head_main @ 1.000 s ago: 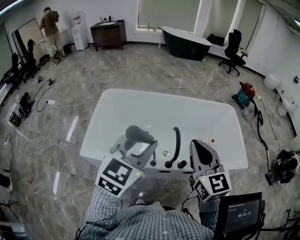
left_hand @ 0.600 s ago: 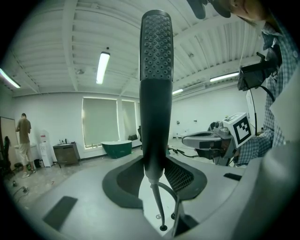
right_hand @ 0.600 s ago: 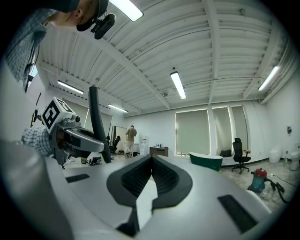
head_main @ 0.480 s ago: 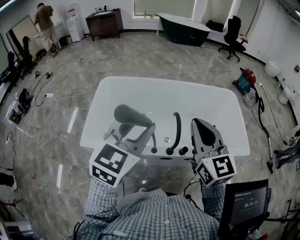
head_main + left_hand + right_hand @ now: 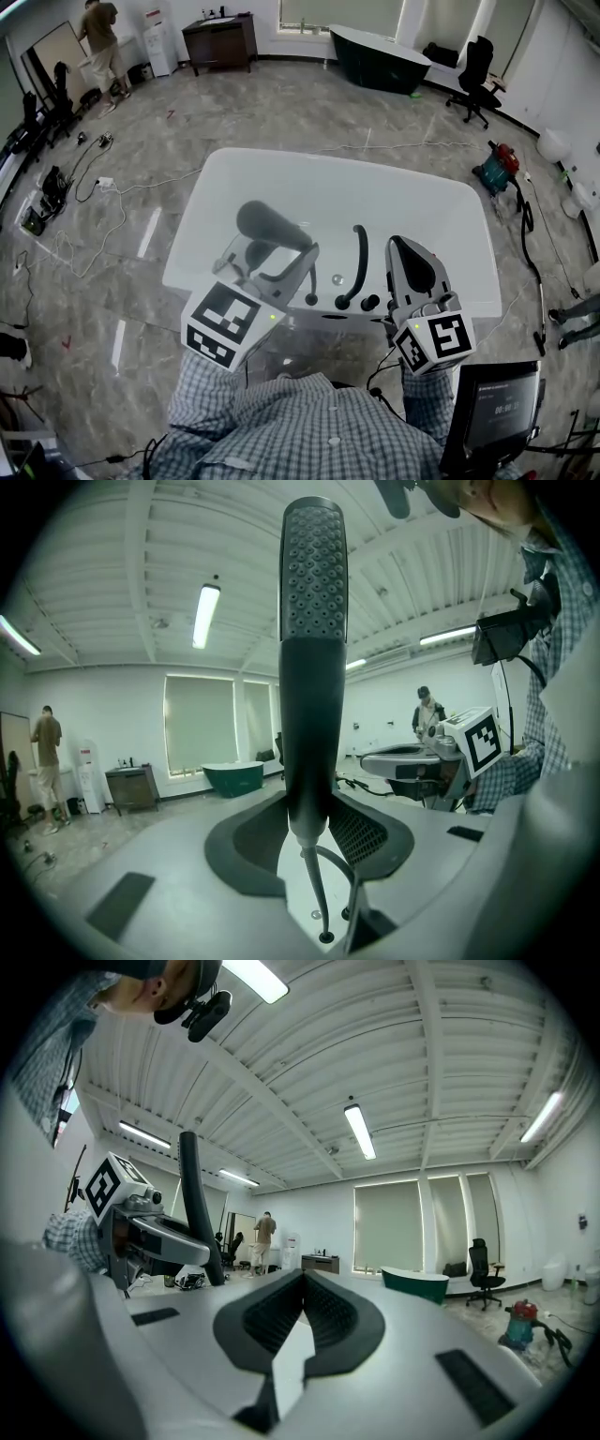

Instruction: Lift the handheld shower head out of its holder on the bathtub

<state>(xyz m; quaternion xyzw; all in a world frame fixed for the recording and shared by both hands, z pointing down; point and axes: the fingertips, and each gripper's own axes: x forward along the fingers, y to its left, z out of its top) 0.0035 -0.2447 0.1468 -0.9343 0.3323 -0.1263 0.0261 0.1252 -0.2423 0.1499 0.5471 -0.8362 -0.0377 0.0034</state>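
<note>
While I watch from the head view, my left gripper [image 5: 274,261] is clamped on the handle of the black shower head [image 5: 269,225]. The shower head is raised above the near ledge of the white bathtub [image 5: 192,234] and tilts up and to the left. Through the left gripper view I see the 2 jaws pressing the handle from both sides, with the nubbed spray face turned toward the camera. A thin dark hose [image 5: 314,892] drops from the handle's lower end to a small hole in the ledge.

My right gripper [image 5: 405,248] is held over the same ledge, just right of the curved black tap [image 5: 354,267]. Its 2 jaws are shut together with nothing between them. A black knob [image 5: 370,302] sits on the ledge between the tap's base and that gripper. Whether the right gripper touches the tub, I cannot tell.
</note>
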